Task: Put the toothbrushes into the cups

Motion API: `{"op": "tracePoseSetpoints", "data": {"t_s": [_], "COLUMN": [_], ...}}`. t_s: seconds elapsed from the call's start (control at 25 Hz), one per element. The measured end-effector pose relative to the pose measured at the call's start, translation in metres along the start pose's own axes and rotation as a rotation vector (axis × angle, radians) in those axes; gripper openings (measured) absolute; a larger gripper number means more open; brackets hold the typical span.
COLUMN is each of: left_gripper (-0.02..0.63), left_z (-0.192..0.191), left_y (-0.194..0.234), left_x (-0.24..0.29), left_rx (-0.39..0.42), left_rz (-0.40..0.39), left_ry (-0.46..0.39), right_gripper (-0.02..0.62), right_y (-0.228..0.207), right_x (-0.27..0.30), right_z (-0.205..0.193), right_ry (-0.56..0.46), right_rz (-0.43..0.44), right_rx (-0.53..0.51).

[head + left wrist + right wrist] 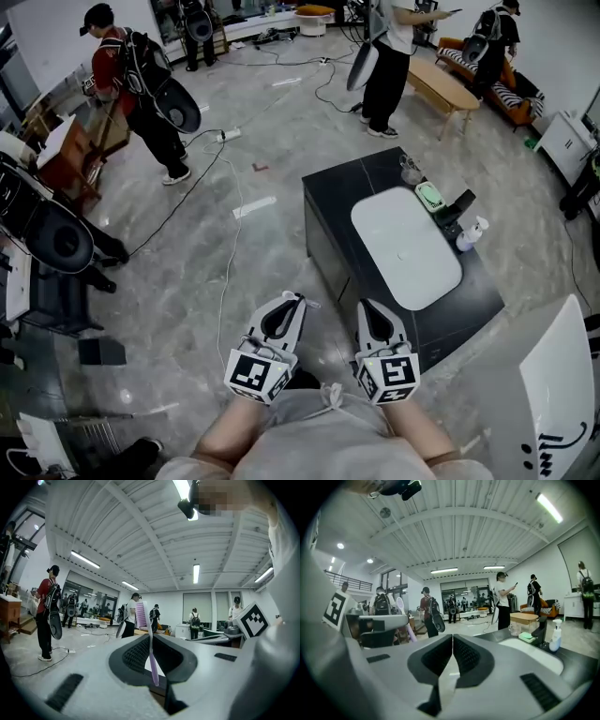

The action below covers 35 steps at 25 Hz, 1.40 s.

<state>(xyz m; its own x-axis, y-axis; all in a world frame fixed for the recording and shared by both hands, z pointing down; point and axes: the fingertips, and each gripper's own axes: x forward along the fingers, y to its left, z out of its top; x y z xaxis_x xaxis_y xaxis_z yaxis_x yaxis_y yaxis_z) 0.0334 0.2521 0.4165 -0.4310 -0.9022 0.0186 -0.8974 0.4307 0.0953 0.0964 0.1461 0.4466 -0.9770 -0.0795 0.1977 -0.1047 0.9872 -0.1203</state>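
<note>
My left gripper (293, 300) is shut on a purple toothbrush (150, 644), which stands upright between the jaws with its bristle head on top. My right gripper (369, 306) is beside it, shut with nothing between the jaws (453, 640). Both are held close to my body, short of the black counter (328, 216) with its white basin (405, 246). A clear glass cup (410, 171) stands at the counter's far end and also shows as the cup (514, 628) in the right gripper view. That view catches the left gripper (377, 626) and its toothbrush (405, 618) at the left.
On the counter's right side are a green soap dish (429, 195), a black tap (457, 208) and a white pump bottle (471, 234). Cables (225, 244) trail across the marble floor. Several people (141, 89) stand further off. A white panel (553, 394) is at the lower right.
</note>
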Motion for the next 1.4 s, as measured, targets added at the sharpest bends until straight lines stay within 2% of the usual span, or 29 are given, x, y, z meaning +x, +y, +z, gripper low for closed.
{"op": "tracePoseSetpoints", "data": {"t_s": [0.4, 0.72, 1.0, 1.4], "left_gripper": [0.034, 0.034, 0.034, 0.034], "left_z": [0.005, -0.008, -0.008, 0.006], "left_y": [0.119, 0.17, 0.196, 0.222], "left_x": [-0.005, 0.018, 0.089, 0.24], "left_rx": [-0.016, -0.063, -0.047, -0.012], "left_rz": [-0.024, -0.007, -0.032, -0.104], "left_ry": [0.021, 0.058, 0.068, 0.104], "right_gripper": [0.028, 0.028, 0.028, 0.028], "right_y": [0.054, 0.049, 0.006, -0.12], "right_x": [0.095, 0.148, 0.21, 0.289], "right_z": [0.008, 0.004, 0.009, 0.03], "right_ry": [0.019, 0.068, 0.077, 0.062], "right_rz": [-0.064, -0.076, -0.077, -0.179], "right_rx": [0.02, 0.03, 0.047, 0.12]}}
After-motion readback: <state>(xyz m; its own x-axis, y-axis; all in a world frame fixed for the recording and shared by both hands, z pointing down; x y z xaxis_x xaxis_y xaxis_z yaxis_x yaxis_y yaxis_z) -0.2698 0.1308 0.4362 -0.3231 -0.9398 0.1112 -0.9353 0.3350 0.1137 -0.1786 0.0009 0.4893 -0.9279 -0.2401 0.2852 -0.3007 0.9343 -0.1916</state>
